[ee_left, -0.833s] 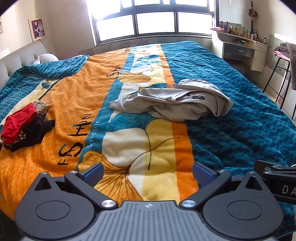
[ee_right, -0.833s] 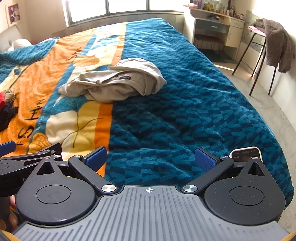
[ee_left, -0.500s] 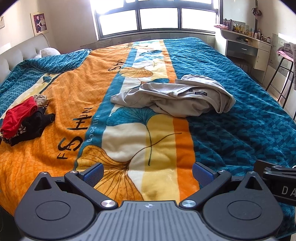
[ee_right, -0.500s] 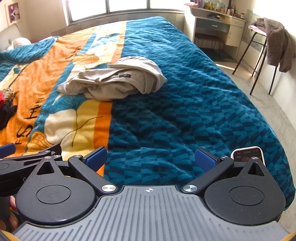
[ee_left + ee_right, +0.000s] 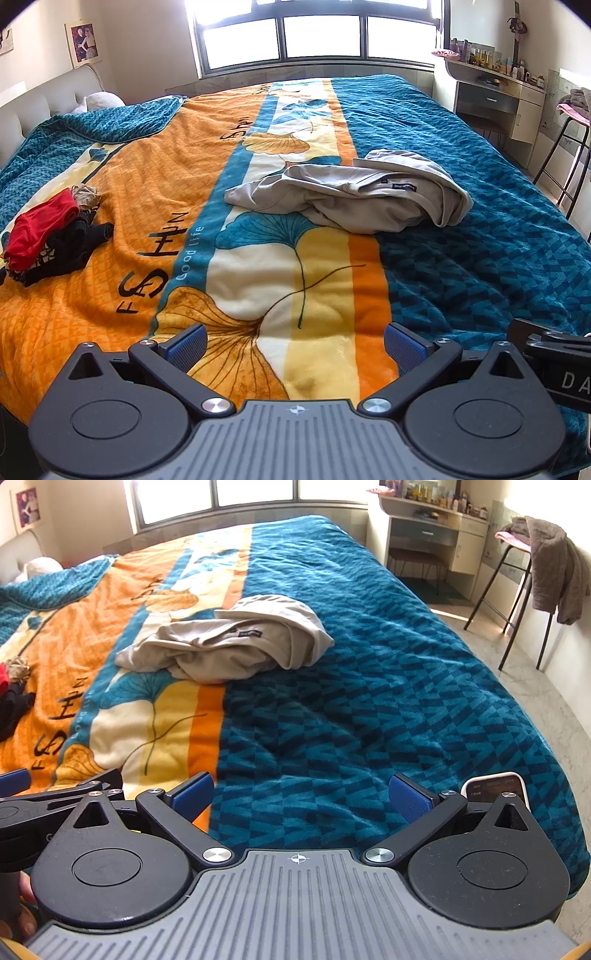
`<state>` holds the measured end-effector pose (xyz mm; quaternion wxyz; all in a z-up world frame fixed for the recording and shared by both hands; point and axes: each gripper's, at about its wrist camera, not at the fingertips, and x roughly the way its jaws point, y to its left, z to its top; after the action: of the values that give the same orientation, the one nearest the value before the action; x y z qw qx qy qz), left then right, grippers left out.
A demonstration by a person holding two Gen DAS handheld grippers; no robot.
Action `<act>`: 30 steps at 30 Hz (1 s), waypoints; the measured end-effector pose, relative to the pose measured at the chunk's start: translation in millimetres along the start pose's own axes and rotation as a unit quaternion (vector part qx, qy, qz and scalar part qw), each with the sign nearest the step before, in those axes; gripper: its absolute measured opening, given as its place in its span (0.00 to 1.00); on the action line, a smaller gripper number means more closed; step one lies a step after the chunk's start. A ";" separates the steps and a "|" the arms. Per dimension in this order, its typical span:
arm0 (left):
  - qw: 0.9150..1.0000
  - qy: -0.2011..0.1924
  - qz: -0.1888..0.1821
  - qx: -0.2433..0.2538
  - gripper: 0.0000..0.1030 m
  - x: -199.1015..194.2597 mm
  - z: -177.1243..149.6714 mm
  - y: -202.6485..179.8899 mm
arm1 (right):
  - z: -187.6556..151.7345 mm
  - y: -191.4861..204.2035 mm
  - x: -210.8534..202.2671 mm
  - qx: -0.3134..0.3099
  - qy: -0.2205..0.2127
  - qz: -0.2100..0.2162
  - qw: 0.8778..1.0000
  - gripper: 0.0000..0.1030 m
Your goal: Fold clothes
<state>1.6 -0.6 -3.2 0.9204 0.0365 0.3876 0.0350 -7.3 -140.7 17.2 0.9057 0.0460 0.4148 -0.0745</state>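
Observation:
A crumpled beige garment [image 5: 354, 192] lies in a heap in the middle of the bed, on the orange, cream and teal blanket [image 5: 147, 184]; it also shows in the right wrist view [image 5: 229, 642]. My left gripper [image 5: 295, 345] is open and empty, low over the near edge of the bed, well short of the garment. My right gripper [image 5: 301, 795] is open and empty, just right of the left one, also well short of the garment. The left gripper's body [image 5: 55, 801] shows at the lower left of the right wrist view.
A pile of red and black clothes [image 5: 48, 236] lies at the bed's left side. A phone [image 5: 495, 788] lies near the bed's front right corner. A dressing table [image 5: 495, 96] and a stool with draped clothes [image 5: 550, 565] stand to the right. Headboard and pillow are far left.
Both grippers have moved a little forward and upward over the bed, so the garment sits slightly lower in view. Both stay open and empty.

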 end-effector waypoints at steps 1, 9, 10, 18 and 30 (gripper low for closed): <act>1.000 0.000 0.000 0.000 0.99 -0.1 -0.1 0.0 | 0.5 0.6 -0.5 0.000 0.000 0.000 1.000 1.00; 1.000 0.001 -0.001 -0.008 0.99 -1.1 -0.5 0.7 | 0.5 0.5 -1.9 0.001 -0.003 -0.001 1.000 1.00; 1.000 0.001 -0.001 -0.008 0.99 -1.1 -0.4 0.3 | 0.6 0.4 -2.0 0.001 -0.003 -0.001 1.000 1.00; 1.000 0.001 0.000 -0.007 0.99 -2.3 0.5 -0.5 | 1.8 -0.5 -2.6 0.003 -0.004 -0.003 1.000 1.00; 1.000 0.000 0.001 -0.007 0.99 -3.6 1.8 -1.9 | 2.7 -1.1 -4.4 0.005 -0.006 -0.003 1.000 1.00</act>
<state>0.4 -2.8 0.4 0.9205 0.0308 0.3876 0.0383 -8.3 -141.8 22.3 0.9077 0.0493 0.4090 -0.0795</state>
